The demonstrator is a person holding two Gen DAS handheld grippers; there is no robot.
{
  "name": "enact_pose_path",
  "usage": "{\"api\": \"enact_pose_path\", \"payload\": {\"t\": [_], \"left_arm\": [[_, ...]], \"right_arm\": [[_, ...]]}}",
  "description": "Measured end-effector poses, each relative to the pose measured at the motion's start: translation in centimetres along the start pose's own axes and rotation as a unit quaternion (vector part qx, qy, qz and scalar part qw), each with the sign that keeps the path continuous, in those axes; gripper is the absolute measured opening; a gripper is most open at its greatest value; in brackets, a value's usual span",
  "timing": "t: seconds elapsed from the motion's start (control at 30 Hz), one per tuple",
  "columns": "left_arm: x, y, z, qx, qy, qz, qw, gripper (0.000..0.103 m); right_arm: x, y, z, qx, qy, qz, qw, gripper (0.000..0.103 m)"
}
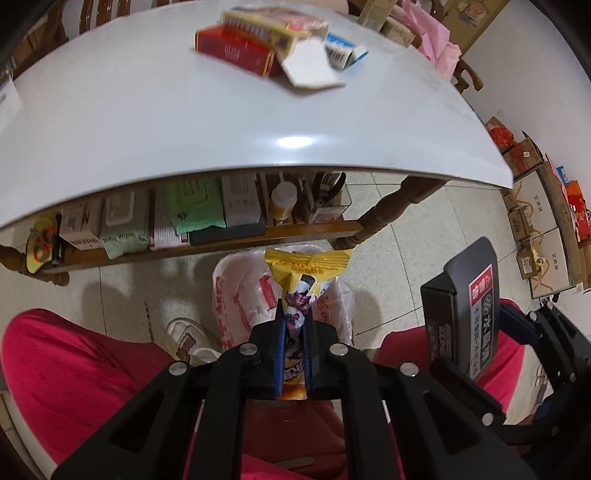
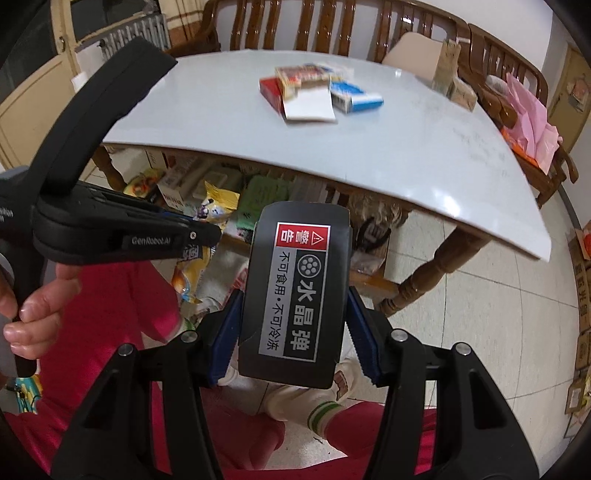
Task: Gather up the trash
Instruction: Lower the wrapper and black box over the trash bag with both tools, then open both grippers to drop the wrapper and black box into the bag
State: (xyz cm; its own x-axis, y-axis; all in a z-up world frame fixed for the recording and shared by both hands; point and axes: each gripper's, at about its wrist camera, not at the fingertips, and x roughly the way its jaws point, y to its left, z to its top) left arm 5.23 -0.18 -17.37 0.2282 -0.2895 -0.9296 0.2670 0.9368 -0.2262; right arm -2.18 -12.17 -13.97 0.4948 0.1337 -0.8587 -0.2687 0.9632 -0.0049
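My left gripper (image 1: 294, 325) is shut on a yellow snack wrapper (image 1: 303, 273) and holds it over a white plastic bag with red print (image 1: 240, 295) on the floor between my knees. My right gripper (image 2: 293, 332) is shut on a black box with a red warning label (image 2: 295, 291), held in front of the table edge. That box also shows in the left wrist view (image 1: 461, 306). The left gripper with the wrapper shows in the right wrist view (image 2: 199, 230). More trash lies on the white table (image 1: 184, 122): a red box (image 1: 236, 50), a yellow box (image 1: 258, 27), a white card (image 1: 312, 68), a blue-white box (image 1: 345, 51).
A shelf under the table (image 1: 184, 236) holds packets, wipes and a bottle. Wooden chairs (image 2: 332, 26) stand behind the table, one with pink bags (image 2: 532, 125). Cardboard boxes (image 1: 532, 221) line the right wall. My red-trousered legs (image 1: 74, 369) and a white shoe (image 1: 188, 339) are below.
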Motion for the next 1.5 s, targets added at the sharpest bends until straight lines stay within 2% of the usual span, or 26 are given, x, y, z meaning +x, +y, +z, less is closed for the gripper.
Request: {"api": "enact_pose_path", "payload": {"t": [0.1, 0.37, 0.77, 1.13, 1.27, 1.5], "left_arm": [[1.5, 0.5, -0.1, -0.006, 0.014, 0.000, 0.9999, 0.008], [5.4, 1.3, -0.1, -0.014, 0.045, 0.014, 0.9988, 0.008], [12.3, 3.2, -0.3, -0.052, 0.108, 0.002, 0.9928, 0.008], [18.3, 5.9, 0.3, -0.110, 0.161, -0.001, 0.9809, 0.008], [20.6, 6.5, 0.3, -0.120, 0.186, 0.002, 0.9752, 0.008], [23.8, 7.2, 0.4, -0.124, 0.220, 0.017, 0.9675, 0.011]], "right_arm": [[1.4, 0.0, -0.8, 0.002, 0.007, -0.008, 1.000, 0.054], [6.2, -0.5, -1.6, 0.026, 0.040, 0.007, 0.999, 0.054], [13.4, -1.3, -4.1, 0.069, 0.106, 0.013, 0.992, 0.054], [20.6, -1.8, -5.7, 0.108, 0.172, 0.028, 0.979, 0.054], [23.4, -2.0, -6.1, 0.121, 0.196, 0.039, 0.972, 0.055], [25.8, -1.5, -6.8, 0.121, 0.215, 0.062, 0.967, 0.055]]}}
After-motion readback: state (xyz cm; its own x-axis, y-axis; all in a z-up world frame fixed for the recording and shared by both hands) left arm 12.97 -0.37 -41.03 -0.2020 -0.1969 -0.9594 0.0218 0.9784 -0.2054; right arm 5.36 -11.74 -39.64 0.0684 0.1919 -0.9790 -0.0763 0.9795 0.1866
